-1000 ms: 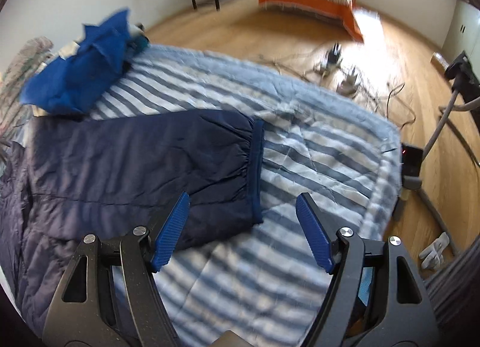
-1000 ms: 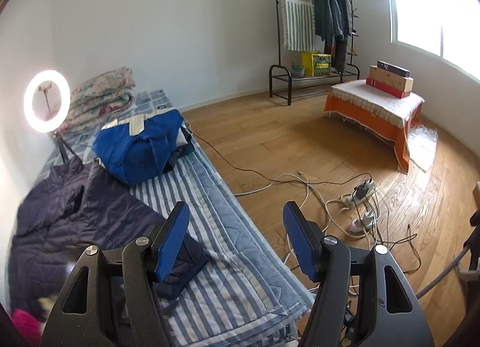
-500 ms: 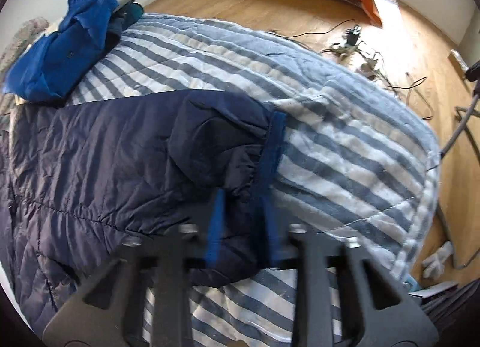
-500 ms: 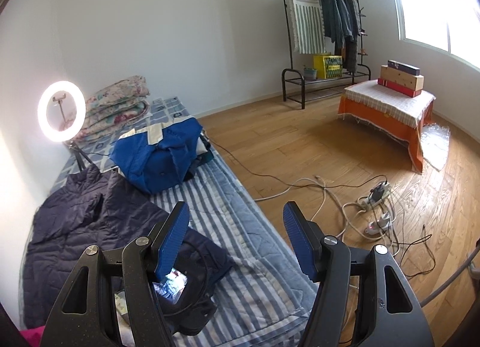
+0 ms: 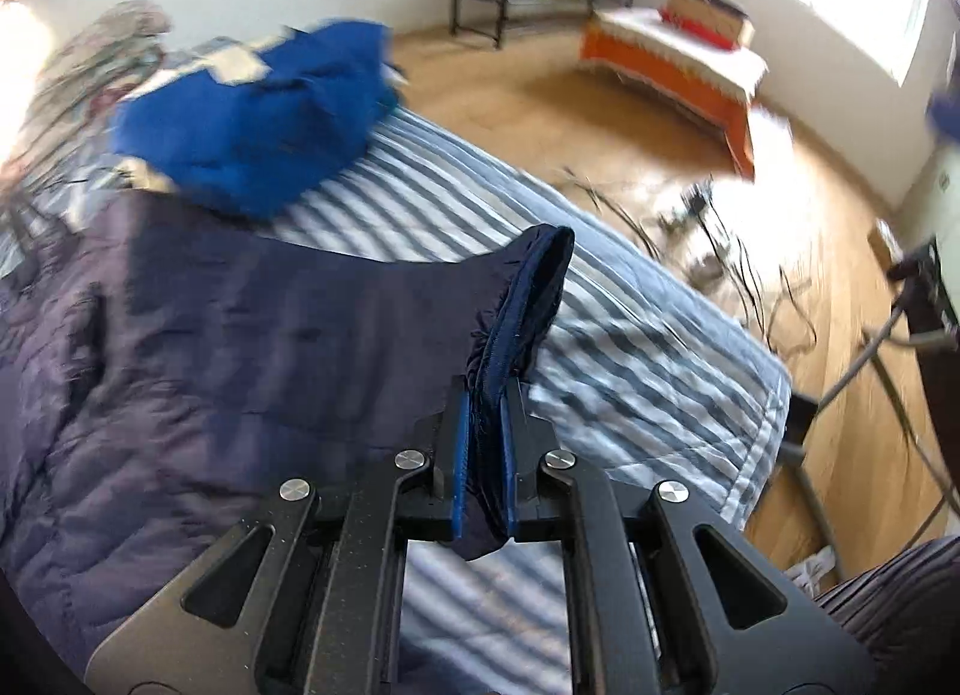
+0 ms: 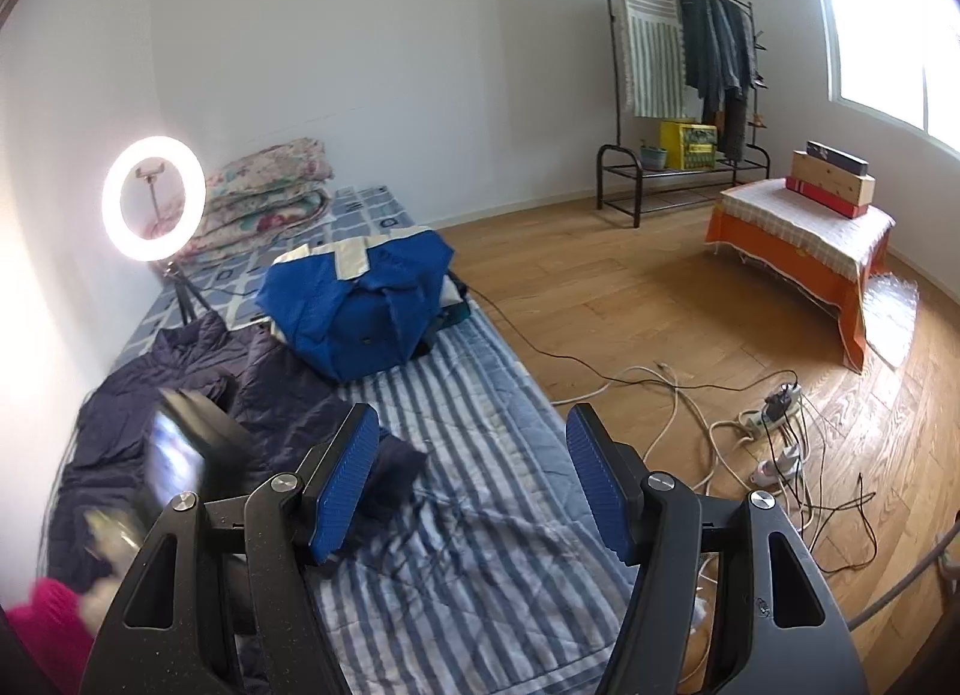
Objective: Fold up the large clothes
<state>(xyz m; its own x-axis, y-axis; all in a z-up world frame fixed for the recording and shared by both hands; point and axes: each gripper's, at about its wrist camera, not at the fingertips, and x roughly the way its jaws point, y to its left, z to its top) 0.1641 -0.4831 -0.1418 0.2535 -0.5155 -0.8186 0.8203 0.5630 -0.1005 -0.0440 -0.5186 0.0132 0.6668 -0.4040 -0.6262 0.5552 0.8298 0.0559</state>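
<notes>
On striped bedding (image 5: 630,347), navy puffer jacket (image 5: 180,371) lies flat; left gripper (image 5: 483,425) pinches sleeve cuff (image 5: 528,287), seemingly lifted (blurry). Right gripper (image 6: 474,479) gapes, holding nothing. Carry cuff across chest, keep sleeve taut.

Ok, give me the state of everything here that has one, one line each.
Left gripper: jaws shut on the sleeve cuff.
Right gripper: jaws open, holding nothing.
Navy jacket: spread on the striped quilt, sleeve cuff raised.
Blue garment: crumpled heap.
Ring light: on.
</notes>
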